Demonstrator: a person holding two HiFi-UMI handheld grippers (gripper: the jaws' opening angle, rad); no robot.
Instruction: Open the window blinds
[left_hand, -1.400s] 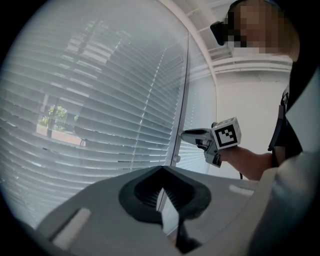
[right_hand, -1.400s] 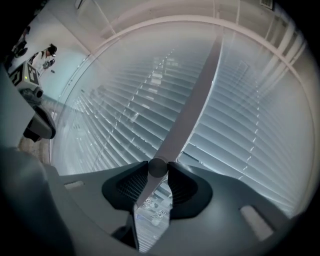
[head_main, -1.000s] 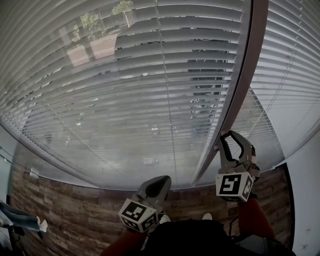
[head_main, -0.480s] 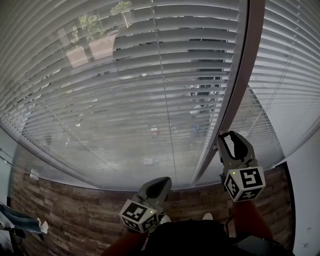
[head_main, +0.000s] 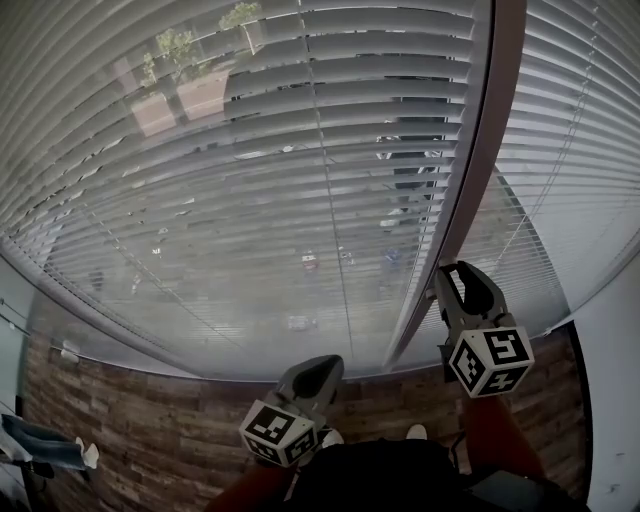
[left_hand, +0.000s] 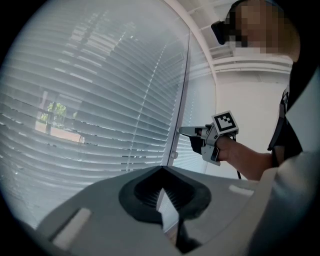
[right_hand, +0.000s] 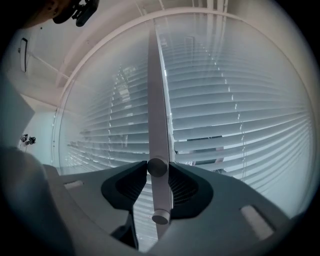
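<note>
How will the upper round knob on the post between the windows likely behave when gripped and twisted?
The upper knob looks small, smooth and rigid, so it may slip under a light grip. It sits fixed on the post, so it probably turns in place rather than coming away.

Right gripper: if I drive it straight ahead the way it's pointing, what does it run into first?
The upper knob, already pinched between the right gripper's jaws, which have just been closing. Right behind it stands the window post, so little room, it seems.
</note>
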